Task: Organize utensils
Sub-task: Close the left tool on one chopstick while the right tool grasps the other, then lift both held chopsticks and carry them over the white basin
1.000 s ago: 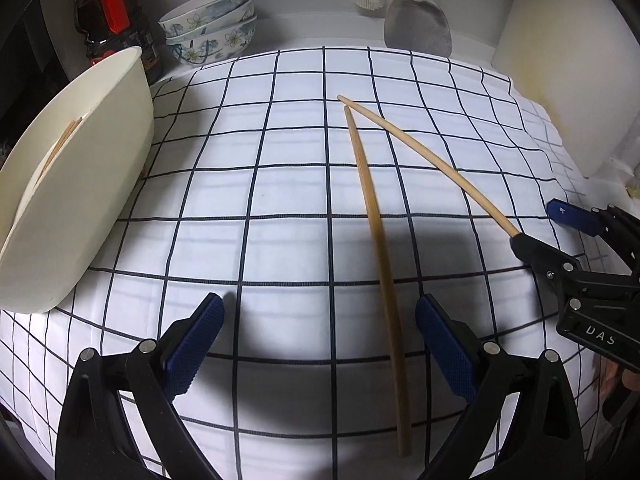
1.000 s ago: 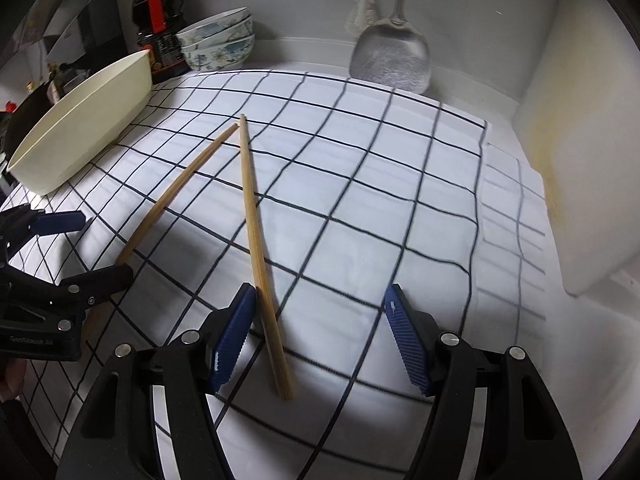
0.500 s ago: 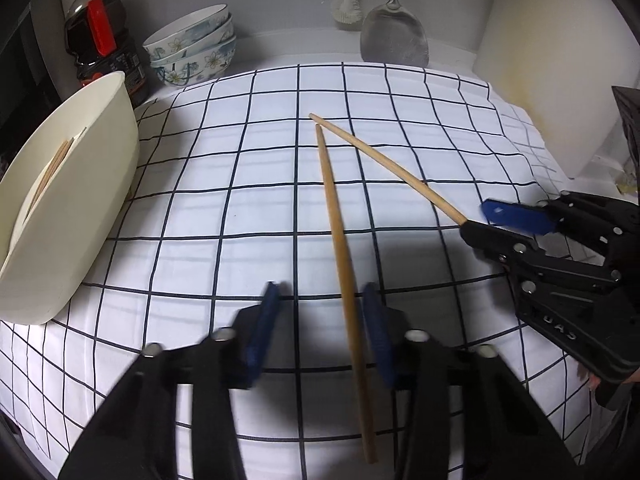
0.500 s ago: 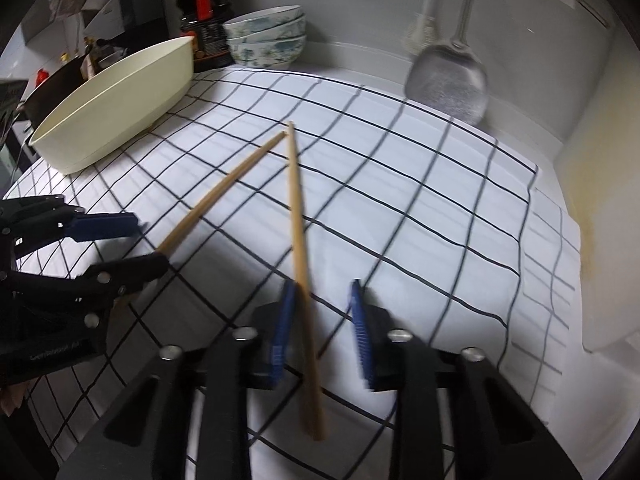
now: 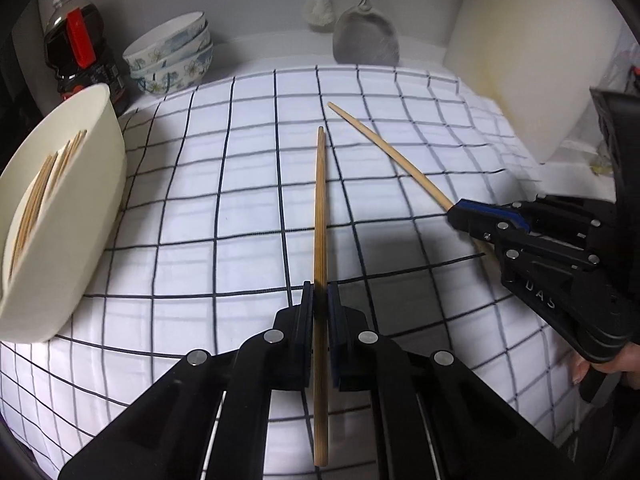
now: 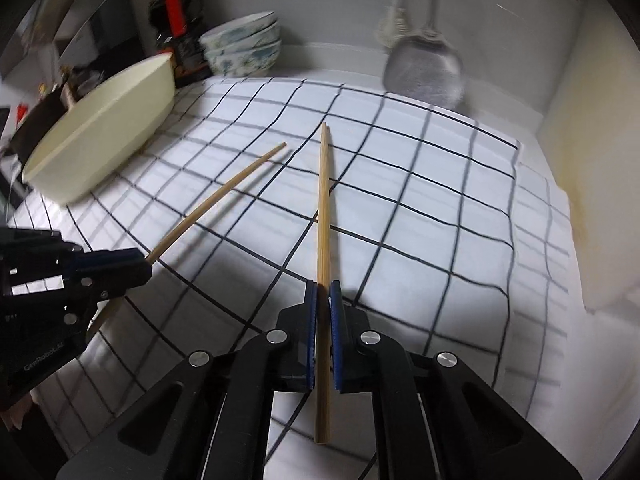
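Two grippers now clamped, each on one chopstick; second ago both stood wide, sticks loose between pads. Left gripper (image 5: pixel 320 300) pinches left chopstick (image 5: pixel 320 208) near butt, shaft running ahead over checked cloth (image 5: pixel 192 240). Right gripper (image 6: pixel 323 300) grips right chopstick (image 6: pixel 322 208) same way. Tips, crossed before, now apart. Tub (image 5: pixel 76 216) left of left gripper, sticks already inside. Judgement: pick done, carry to tub next.

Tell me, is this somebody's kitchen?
Probably yes, a home kitchen counter. Stacked flowered bowls stand beside a dark sauce bottle, a metal spatula hangs on the wall, and chopsticks lie in a cream tub.
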The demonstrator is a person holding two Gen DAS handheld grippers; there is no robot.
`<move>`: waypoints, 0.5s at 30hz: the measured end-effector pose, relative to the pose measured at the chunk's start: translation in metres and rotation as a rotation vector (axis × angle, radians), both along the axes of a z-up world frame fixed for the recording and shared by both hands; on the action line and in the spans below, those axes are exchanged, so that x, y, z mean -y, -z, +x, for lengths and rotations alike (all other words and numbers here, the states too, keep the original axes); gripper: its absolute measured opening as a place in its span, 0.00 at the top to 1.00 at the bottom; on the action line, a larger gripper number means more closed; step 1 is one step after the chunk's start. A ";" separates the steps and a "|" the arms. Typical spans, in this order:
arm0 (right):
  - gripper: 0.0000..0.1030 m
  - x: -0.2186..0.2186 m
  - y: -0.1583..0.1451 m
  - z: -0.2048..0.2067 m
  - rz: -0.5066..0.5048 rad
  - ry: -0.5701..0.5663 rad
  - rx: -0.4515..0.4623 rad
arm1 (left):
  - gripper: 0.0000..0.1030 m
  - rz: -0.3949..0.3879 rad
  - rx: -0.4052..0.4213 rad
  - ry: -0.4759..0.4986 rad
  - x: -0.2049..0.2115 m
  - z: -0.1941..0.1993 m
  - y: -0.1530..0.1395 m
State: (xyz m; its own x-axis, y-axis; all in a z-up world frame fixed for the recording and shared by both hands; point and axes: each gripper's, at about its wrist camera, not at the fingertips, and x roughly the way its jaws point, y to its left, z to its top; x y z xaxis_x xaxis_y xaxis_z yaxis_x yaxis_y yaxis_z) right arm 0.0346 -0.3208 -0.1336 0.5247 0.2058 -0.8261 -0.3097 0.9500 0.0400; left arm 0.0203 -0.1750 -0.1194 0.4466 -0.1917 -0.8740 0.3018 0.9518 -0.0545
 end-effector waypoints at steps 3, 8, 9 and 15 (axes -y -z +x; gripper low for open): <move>0.94 0.000 -0.015 -0.009 0.024 0.053 0.010 | 0.93 -0.028 0.012 0.025 -0.008 -0.001 -0.019; 0.94 -0.012 -0.056 -0.028 0.082 0.126 0.057 | 0.93 -0.061 0.057 0.046 -0.034 -0.004 -0.060; 0.94 -0.019 -0.067 -0.031 0.102 0.137 0.069 | 0.93 -0.065 0.067 0.047 -0.040 -0.004 -0.066; 0.94 -0.074 -0.116 -0.035 0.160 0.136 0.133 | 0.93 -0.082 0.125 -0.013 -0.102 0.000 -0.107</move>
